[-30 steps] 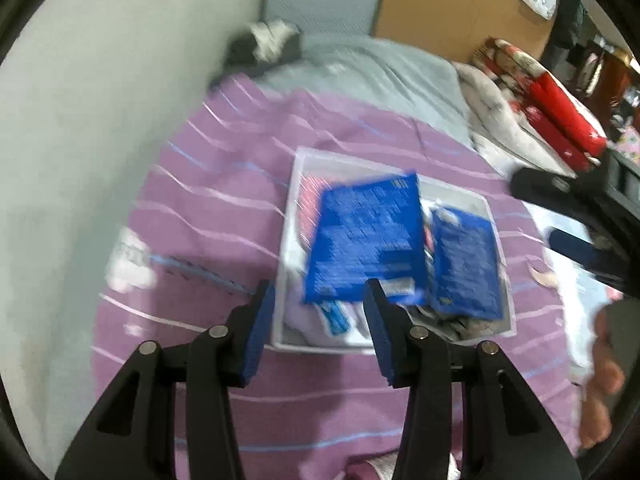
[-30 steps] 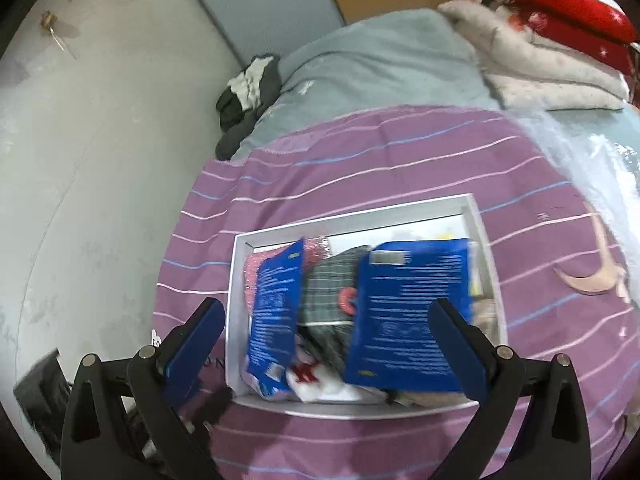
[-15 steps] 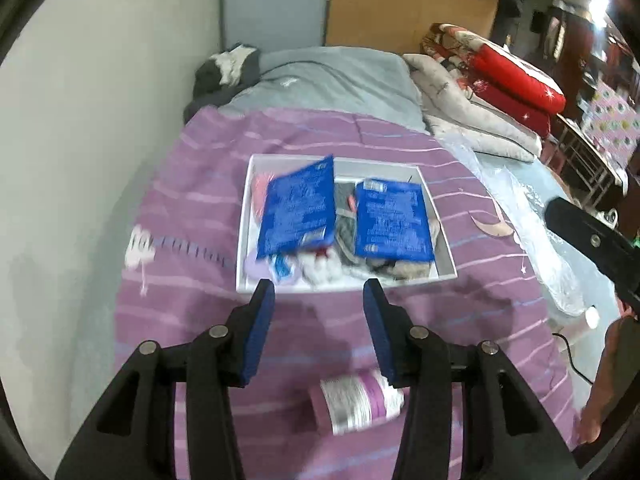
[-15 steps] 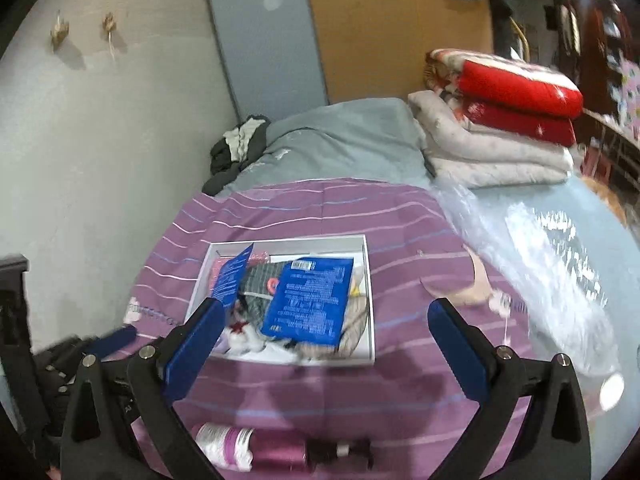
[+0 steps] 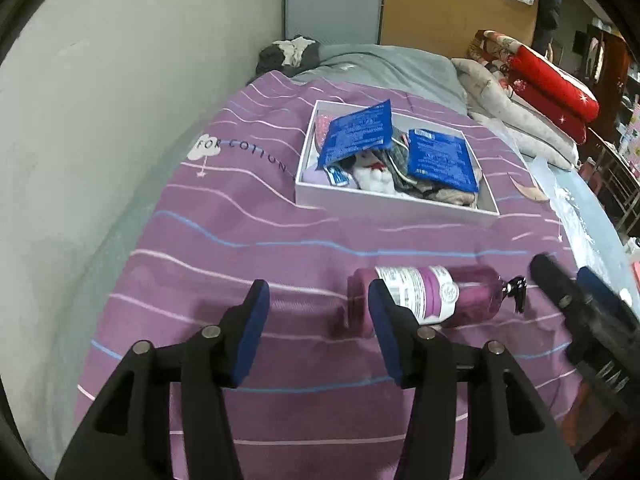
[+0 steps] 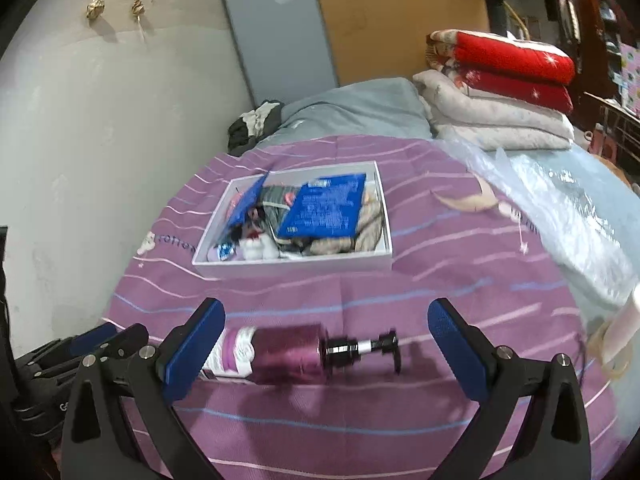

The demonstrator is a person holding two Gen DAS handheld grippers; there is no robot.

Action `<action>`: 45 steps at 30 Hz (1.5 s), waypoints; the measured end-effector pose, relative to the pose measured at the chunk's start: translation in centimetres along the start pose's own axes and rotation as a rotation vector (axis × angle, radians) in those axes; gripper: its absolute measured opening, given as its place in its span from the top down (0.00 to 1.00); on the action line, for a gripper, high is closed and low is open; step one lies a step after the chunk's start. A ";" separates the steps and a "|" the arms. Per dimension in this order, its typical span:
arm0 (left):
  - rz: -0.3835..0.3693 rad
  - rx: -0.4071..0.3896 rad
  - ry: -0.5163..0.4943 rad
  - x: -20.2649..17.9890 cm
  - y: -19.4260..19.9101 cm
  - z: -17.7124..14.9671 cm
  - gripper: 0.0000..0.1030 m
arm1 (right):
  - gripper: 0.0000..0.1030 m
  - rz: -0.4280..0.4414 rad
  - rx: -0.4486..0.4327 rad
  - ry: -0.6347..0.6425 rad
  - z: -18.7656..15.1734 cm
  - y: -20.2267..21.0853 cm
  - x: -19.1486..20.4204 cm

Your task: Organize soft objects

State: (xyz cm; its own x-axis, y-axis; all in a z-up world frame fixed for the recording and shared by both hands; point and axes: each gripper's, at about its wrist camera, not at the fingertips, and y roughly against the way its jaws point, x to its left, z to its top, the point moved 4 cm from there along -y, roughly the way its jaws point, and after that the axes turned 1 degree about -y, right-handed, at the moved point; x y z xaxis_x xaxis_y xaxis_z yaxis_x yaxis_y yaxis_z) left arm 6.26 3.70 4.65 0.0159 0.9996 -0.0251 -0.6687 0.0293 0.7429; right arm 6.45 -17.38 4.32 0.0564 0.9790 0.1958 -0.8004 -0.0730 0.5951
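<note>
Right wrist: wall hooks (image 6: 96,8) | left wrist: "FOR COTTON" print (image 5: 240,150)

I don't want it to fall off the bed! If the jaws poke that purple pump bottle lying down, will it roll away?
Probably a little. The purple pump bottle lies on its side and looks round, so a sideways push could roll it. Its pump head sticks out and may stop it. The striped purple bedspread looks soft, which should slow it.
</note>
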 end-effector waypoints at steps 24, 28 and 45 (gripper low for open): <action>0.075 -0.072 -0.030 0.2 -1.4 -3.9 0.46 | 0.00 -0.154 -0.145 0.202 -3.9 1.4 2.7; 0.078 -0.064 -0.019 0.5 -1.7 -4.0 0.46 | 0.00 -0.183 -0.137 0.197 -3.9 1.2 2.4; 0.104 -0.027 -0.048 0.1 -2.7 -4.0 0.46 | 0.00 -0.172 -0.079 0.131 -4.1 0.3 1.2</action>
State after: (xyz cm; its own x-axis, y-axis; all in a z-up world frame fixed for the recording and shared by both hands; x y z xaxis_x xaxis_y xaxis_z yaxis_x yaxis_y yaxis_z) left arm 5.12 3.70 -0.02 -0.0193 0.9963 0.0833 -0.6884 -0.0737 0.7216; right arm 3.81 -15.48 1.57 0.1227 0.9924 -0.0092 -0.8303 0.1077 0.5468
